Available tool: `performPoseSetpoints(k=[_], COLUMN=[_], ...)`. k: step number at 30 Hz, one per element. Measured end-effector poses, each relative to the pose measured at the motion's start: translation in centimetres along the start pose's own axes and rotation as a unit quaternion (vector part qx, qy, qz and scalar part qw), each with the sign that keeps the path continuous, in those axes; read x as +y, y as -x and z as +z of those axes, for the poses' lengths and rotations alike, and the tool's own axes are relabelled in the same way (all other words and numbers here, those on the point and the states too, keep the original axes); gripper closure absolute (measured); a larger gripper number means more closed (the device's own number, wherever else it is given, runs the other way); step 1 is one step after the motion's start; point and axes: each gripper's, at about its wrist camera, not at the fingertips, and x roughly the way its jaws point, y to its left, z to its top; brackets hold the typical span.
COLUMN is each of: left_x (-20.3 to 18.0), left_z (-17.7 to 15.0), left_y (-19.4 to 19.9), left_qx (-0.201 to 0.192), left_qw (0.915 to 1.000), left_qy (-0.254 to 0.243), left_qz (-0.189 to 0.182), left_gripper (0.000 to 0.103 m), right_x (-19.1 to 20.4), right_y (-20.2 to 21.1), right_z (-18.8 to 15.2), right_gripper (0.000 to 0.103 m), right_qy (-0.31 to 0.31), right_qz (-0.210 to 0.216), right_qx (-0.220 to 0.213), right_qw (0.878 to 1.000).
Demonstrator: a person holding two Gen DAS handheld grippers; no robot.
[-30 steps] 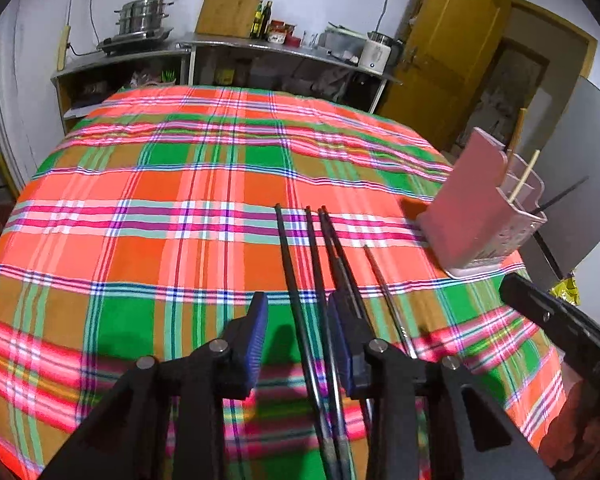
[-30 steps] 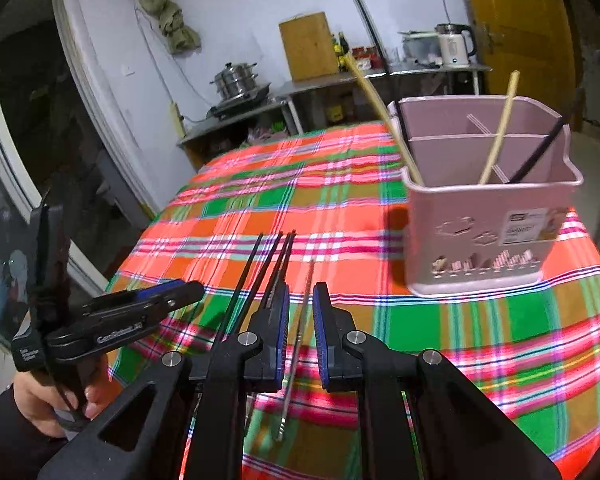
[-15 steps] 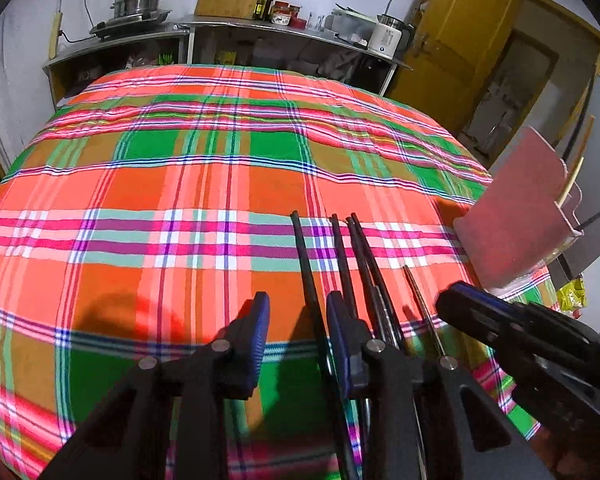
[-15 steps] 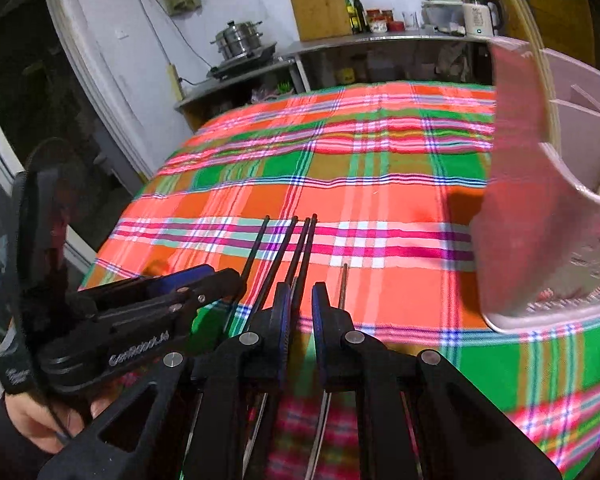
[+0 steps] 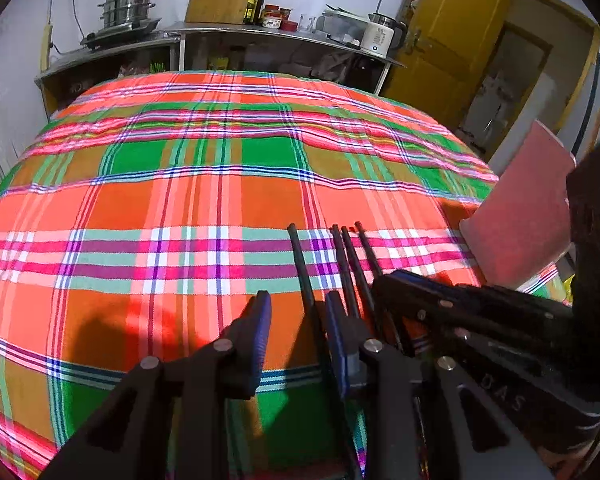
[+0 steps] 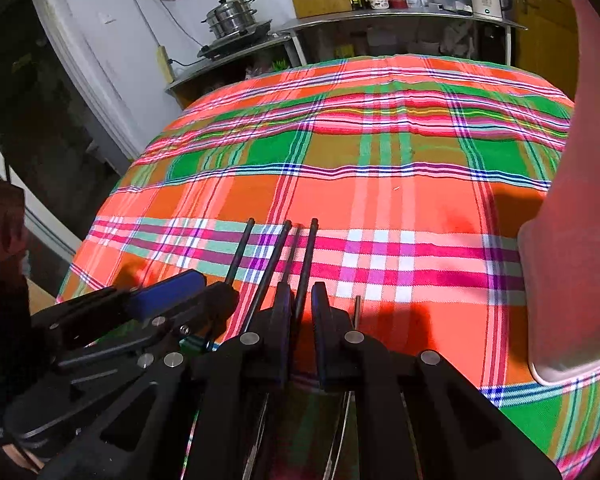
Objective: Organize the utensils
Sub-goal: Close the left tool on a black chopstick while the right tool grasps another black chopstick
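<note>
I am in a home kitchen: a plaid-clothed table (image 5: 220, 208) before me, a steel counter (image 5: 260, 32) at the far wall carrying a steamer pot (image 5: 129, 6), bottles (image 5: 256, 0) and a kettle (image 5: 380, 34).

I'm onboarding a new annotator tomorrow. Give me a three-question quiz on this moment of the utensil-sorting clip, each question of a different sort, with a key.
1. True or false: the black chopsticks lie flat on the plaid tablecloth.
2. Multiple choice: in the right wrist view, where does the pink utensil holder stand?
A. far left
B. at the right edge
C. on the back shelf
3. Fill in: in its own view, the left gripper has its fingers spread ____, with one chopstick running up between them.

Key: 1 true; 2 B; 3 open.
</note>
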Motion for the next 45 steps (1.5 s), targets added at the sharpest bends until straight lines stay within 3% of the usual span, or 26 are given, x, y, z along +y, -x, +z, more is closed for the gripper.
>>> performPoseSetpoints(k=[5,20,28,33,39,45], left_x=[0.2,0.7,-0.9,-0.8,-0.5,-0.8], left_z=[-0.2,-2.7,-2.1,-1.6,-1.3,0.2], left_y=[0.3,2.2,1.5,1.3,2.5,5.9], left_qx=[0.010,0.042,0.048,0.053,0.042,0.006], left_qw=[0.9998,0.9986,0.9983,0.9979,0.9990,0.9999], left_qy=[-0.001,0.032,-0.019,-0.024,-0.009,-0.012], left_qz=[0.017,0.009,0.027,0.028,0.008,0.000], left_gripper=[0.091,0.090,0.090,0.094,0.097,0.097], right_x=[-0.2,0.5,0.7,0.7,0.5,0.4], right_y=[0.1,1.5,1.6,1.5,3.2,6.1], right_z=[-0.1,-1.6,-1.8,-1.5,-1.4,-0.4], right_gripper=[0.096,0.096,0.096,0.096,0.098,0.098], right_qy=[-0.002,0.022,0.027,0.023,0.016,0.013], right_qz=[-0.009,-0.033,-0.041,-0.037,-0.026,-0.013], right_qx=[0.004,0.043,0.053,0.053,0.027,-0.011], right_qw=[1.000,0.998,0.997,0.998,0.999,1.000])
